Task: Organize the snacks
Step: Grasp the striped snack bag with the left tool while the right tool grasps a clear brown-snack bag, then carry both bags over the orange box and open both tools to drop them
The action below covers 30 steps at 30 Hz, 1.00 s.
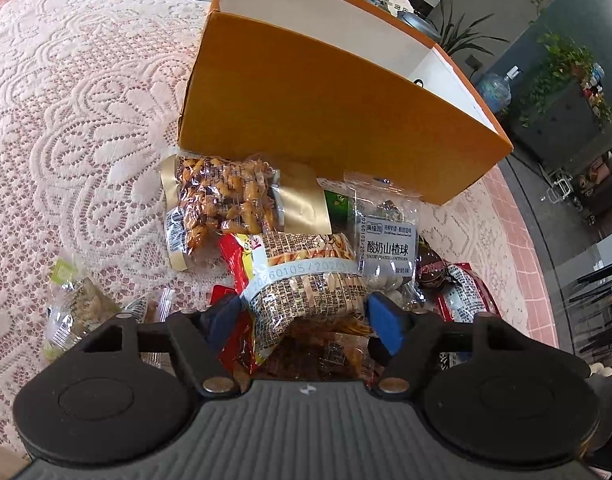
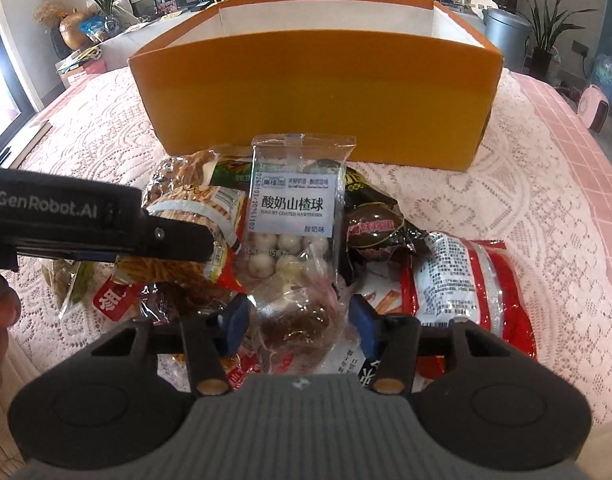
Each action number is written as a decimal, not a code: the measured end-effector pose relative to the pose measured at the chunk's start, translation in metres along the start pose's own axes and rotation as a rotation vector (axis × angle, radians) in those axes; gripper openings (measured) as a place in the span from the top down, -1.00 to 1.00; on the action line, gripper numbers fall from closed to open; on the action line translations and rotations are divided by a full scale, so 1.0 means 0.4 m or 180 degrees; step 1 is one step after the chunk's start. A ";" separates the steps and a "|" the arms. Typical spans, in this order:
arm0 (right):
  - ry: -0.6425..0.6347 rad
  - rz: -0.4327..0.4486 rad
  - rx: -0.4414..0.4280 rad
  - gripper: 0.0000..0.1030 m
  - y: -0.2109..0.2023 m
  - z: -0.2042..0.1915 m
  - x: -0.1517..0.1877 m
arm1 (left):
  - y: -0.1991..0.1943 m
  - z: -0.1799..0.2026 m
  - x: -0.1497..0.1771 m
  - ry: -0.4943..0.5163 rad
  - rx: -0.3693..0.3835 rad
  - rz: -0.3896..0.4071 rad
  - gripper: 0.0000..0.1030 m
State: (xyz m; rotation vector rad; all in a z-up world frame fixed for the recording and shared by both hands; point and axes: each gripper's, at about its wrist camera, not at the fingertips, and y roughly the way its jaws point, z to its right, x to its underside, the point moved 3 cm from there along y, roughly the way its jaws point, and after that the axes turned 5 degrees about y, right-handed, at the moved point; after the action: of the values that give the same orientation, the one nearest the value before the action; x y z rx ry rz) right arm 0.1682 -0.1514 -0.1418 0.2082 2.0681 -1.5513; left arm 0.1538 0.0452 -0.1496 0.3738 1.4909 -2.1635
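Observation:
A pile of snack packets lies on the lace cloth in front of an open orange box (image 1: 318, 108), which also shows in the right wrist view (image 2: 318, 100). My left gripper (image 1: 306, 316) is shut on a red and yellow bag of stick snacks (image 1: 306, 280), which also shows in the right wrist view (image 2: 198, 216). My right gripper (image 2: 298, 320) is open around a clear packet holding a brown snack (image 2: 296, 316). A clear bag of yogurt hawthorn balls (image 2: 296, 208) lies just beyond it.
Around the pile lie a gold-edged bag of fried twists (image 1: 222, 200), a large red bag (image 2: 462, 288), a dark wrapped egg packet (image 2: 378, 232) and a small green packet (image 1: 74, 308). The table edge (image 1: 518, 216) runs on the right. Plants and furniture stand behind.

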 end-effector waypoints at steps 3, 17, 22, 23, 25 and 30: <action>-0.0021 0.0019 0.0018 0.01 -0.006 -0.002 0.003 | -0.003 0.006 0.004 0.0043 0.0003 0.0011 -0.33; 0.0048 0.0396 -0.0008 0.04 -0.086 0.006 0.008 | -0.099 0.033 0.029 0.0093 0.0037 0.0205 -0.16; 0.0064 0.0542 0.0040 0.04 -0.135 0.008 0.015 | -0.154 0.044 0.033 0.0125 0.0018 0.0358 -0.15; 0.0059 0.0574 0.0053 0.05 -0.146 0.010 0.014 | -0.166 0.047 0.030 0.0143 -0.0001 0.0393 -0.15; 0.0056 0.0667 0.0051 0.05 -0.178 0.012 0.003 | -0.189 0.054 0.022 0.0195 -0.0052 0.0455 -0.15; 0.0006 0.0944 -0.0001 0.05 -0.265 0.007 -0.064 | -0.255 0.079 -0.037 0.0312 -0.0088 0.0669 -0.15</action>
State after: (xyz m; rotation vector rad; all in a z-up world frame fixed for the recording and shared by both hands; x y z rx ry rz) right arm 0.1452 -0.1836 -0.0401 0.4925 1.9360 -1.3697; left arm 0.1134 0.0487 -0.0495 0.6066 1.4610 -1.9829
